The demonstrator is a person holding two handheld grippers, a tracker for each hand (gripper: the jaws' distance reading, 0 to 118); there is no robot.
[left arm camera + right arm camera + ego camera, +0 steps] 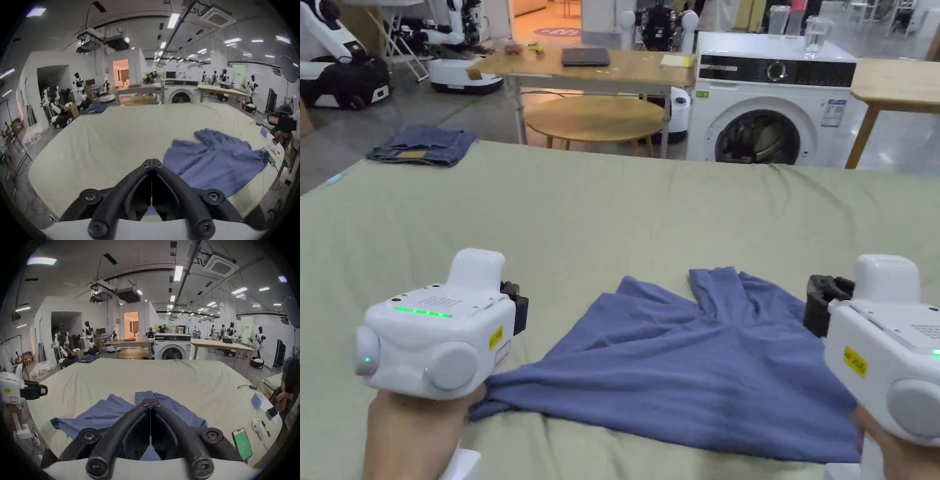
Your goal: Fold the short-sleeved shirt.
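blue shirt (687,362), rumpled, lying flat on green sheet (612,212)

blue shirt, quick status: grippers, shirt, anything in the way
Left gripper and right gripper both shut, nothing held. Blue shirt spread rumpled on the green sheet, unfolded. Phone lies right of it, off the cloth.

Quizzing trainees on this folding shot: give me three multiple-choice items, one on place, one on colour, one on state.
1. Where does the shirt lie?
A. on the green sheet
B. in the washing machine
C. on the round table

2. What colour is the shirt?
A. red
B. blue
C. white

3. How do the left gripper jaws stand?
A. wide open
B. closed together
C. clamped on jeans

Key: 1 A, it is spread on the sheet; 2 B, plainly blue in all views; 3 B, the tips meet in the left gripper view.
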